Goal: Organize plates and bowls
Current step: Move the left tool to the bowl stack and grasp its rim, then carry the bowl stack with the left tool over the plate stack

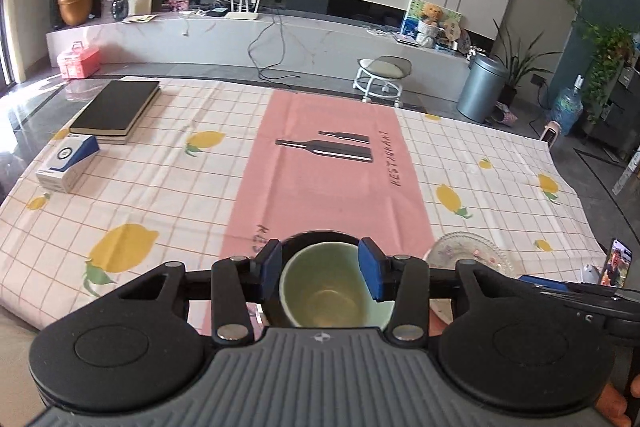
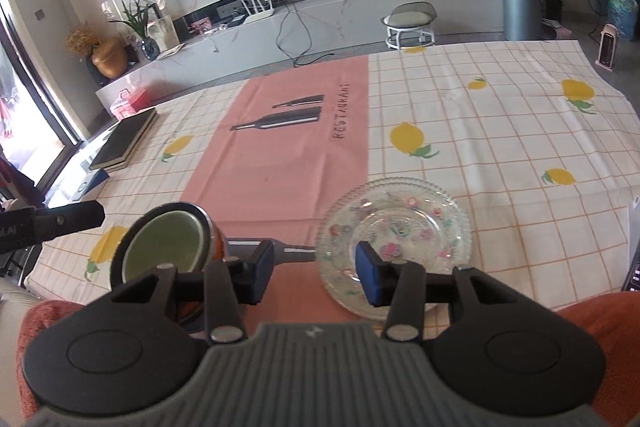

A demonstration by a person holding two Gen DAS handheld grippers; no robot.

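Checked worktop [image 2: 500,115] carries a green bowl [image 1: 332,291] nested in a dark bowl [image 1: 316,239], beside a glass plate [image 2: 394,223]. Both the left hand-held gripper [image 1: 320,269] and the right hand-held gripper [image 2: 314,273] are released, grasping nothing. Stacking looks done; next likely the plate.

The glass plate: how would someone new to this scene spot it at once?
Start at the pink runner down the middle of the lemon-print tablecloth. At its near end, just right of the green bowl nested in a dark bowl, lies the glass plate. It alone is see-through, with a beaded rim and small flowers.
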